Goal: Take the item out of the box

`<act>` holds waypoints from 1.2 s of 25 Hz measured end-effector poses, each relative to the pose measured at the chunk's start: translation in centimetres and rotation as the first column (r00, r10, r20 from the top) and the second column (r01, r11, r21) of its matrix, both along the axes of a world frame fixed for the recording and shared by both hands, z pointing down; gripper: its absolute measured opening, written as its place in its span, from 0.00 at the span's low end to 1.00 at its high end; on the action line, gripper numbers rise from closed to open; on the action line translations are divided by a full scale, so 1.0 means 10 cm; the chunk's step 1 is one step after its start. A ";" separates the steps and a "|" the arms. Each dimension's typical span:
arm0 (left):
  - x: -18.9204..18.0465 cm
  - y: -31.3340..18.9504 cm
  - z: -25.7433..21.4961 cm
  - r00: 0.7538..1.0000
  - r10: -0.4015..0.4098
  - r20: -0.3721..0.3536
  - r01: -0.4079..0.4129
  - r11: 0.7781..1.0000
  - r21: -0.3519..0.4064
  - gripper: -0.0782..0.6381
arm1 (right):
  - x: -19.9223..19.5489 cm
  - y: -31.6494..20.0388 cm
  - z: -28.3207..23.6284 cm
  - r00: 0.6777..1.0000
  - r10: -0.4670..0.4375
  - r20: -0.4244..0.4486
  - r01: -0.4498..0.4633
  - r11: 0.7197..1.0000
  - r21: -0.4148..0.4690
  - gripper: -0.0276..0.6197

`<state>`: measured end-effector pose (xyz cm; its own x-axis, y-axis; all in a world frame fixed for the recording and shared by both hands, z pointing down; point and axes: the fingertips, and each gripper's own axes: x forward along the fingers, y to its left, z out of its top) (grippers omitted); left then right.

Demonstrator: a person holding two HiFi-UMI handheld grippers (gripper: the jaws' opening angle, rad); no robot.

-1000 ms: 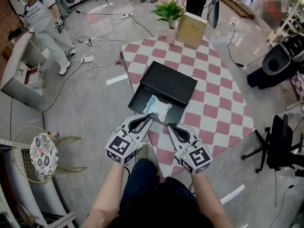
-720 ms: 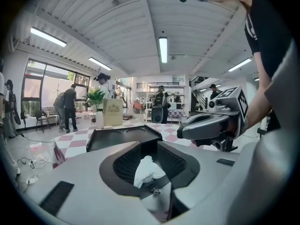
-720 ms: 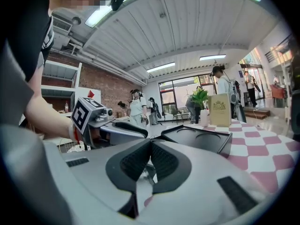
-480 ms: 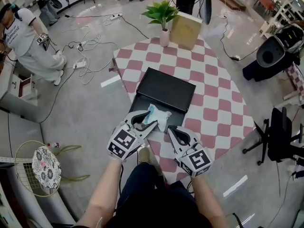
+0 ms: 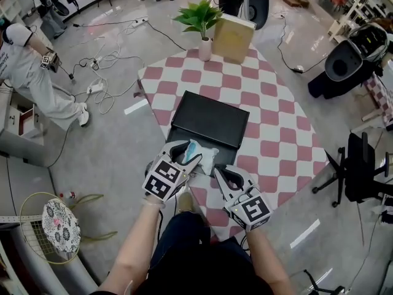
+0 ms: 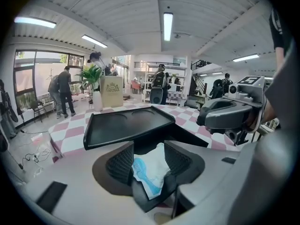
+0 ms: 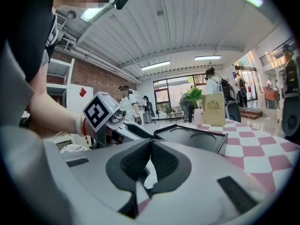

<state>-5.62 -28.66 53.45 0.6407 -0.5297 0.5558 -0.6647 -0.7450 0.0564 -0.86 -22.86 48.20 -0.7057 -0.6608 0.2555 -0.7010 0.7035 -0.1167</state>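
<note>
Head view | L claw (image 5: 194, 157) just opened round packet (image 5: 208, 154) | R claw (image 5: 217, 173) shut | lid (image 5: 209, 120) behind

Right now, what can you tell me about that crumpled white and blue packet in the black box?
The crumpled white packet with light blue print looks soft, like thin plastic or paper. It lies in the near end of the open black box, between the pads of the left gripper, whose jaws have just been opening.

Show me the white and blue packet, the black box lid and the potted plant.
white and blue packet (image 6: 150, 167): left gripper view, middle of its wrapper.
black box lid (image 5: 212, 120): head view, centre of its surface.
potted plant (image 5: 199, 17): head view, leaves.
</note>
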 end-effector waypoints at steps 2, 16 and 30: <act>-0.01 -0.03 0.06 1.000 -0.003 0.023 0.004 0.999 -0.033 0.44 | 0.00 -0.02 0.00 1.000 0.005 -0.002 -0.005 1.000 -0.003 0.05; 0.11 -0.16 0.43 0.993 0.003 0.116 0.024 0.972 -0.233 0.54 | -0.06 -0.19 0.01 1.000 0.000 0.007 0.000 1.000 -0.007 0.05; 0.08 -0.19 0.68 0.976 -0.022 0.215 0.108 0.911 -0.399 0.61 | -0.07 -0.22 0.01 0.999 -0.022 0.025 0.023 1.000 -0.010 0.05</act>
<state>-4.85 -30.58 60.24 0.4642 -0.2667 0.8446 -0.7401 -0.6406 0.2045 -1.53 -25.05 48.31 -0.7268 -0.6421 0.2438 -0.6817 0.7179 -0.1413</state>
